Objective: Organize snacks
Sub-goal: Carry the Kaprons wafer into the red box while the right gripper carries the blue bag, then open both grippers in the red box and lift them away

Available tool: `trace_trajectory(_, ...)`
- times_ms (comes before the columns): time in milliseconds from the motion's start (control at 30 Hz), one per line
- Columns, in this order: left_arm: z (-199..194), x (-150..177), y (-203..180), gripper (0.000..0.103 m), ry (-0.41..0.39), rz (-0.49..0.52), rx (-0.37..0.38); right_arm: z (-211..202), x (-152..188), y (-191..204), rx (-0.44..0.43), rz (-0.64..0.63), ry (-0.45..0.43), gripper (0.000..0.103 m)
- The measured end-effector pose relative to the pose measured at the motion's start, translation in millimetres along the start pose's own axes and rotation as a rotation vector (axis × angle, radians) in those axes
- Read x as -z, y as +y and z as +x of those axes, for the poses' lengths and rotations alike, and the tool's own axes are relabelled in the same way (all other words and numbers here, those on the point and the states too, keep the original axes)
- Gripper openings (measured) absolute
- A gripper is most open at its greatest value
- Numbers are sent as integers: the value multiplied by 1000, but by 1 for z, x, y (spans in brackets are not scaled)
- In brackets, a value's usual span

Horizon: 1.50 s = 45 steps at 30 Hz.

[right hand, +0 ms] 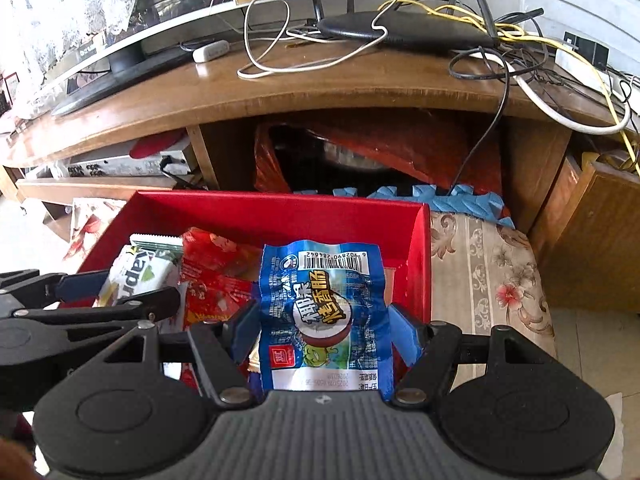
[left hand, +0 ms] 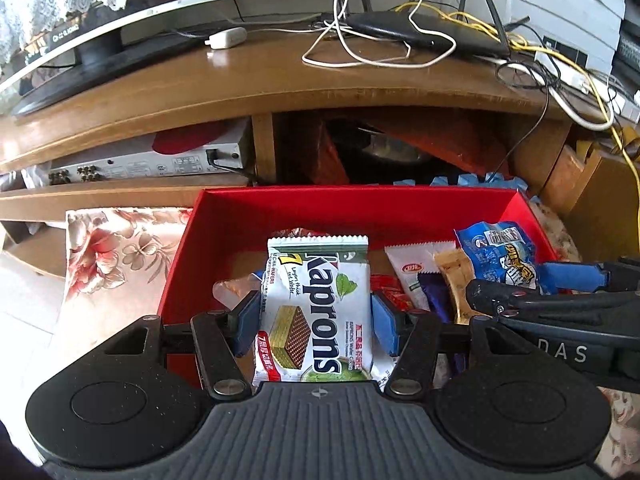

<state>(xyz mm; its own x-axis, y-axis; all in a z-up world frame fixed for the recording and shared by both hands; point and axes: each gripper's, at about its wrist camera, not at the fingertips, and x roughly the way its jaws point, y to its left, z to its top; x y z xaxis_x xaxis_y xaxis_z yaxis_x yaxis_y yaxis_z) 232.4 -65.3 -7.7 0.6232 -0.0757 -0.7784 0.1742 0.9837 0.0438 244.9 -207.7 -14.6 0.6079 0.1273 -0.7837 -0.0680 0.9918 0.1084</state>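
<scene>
My left gripper (left hand: pixel 316 322) is shut on a white and green Kaprons wafer packet (left hand: pixel 318 308) and holds it upright over the red box (left hand: pixel 320 204). My right gripper (right hand: pixel 324 330) is shut on a blue snack packet (right hand: pixel 324 312) over the same red box (right hand: pixel 280 208). Each gripper shows in the other's view: the right one with its blue packet (left hand: pixel 500 252) at the right edge, the left one with the wafer packet (right hand: pixel 140 272) at the left edge. Other packets lie in the box: white, purple and tan ones (left hand: pixel 432 280) and red ones (right hand: pixel 212 276).
The box rests on a floral cloth (right hand: pixel 480 272) in front of a wooden TV stand (left hand: pixel 280 80). On the stand are a TV base (left hand: pixel 96 52), a router (left hand: pixel 424 32) and tangled cables (left hand: pixel 560 72). A silver player (left hand: pixel 152 160) sits on the shelf below.
</scene>
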Motion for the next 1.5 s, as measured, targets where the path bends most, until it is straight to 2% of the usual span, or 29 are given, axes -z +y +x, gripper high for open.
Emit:
trace_trajectory(533,1,4,-6,64,6,38,-28,2,6,1,19,-12,11,67)
trace_trajectory(900,-7,11,-5,69,21,50,-30,-8,13,2,29,-24,32,68)
trace_trajectory(1500,-33,16,1,76,-9,14,3,-41,20,7,24,-31,-14,68)
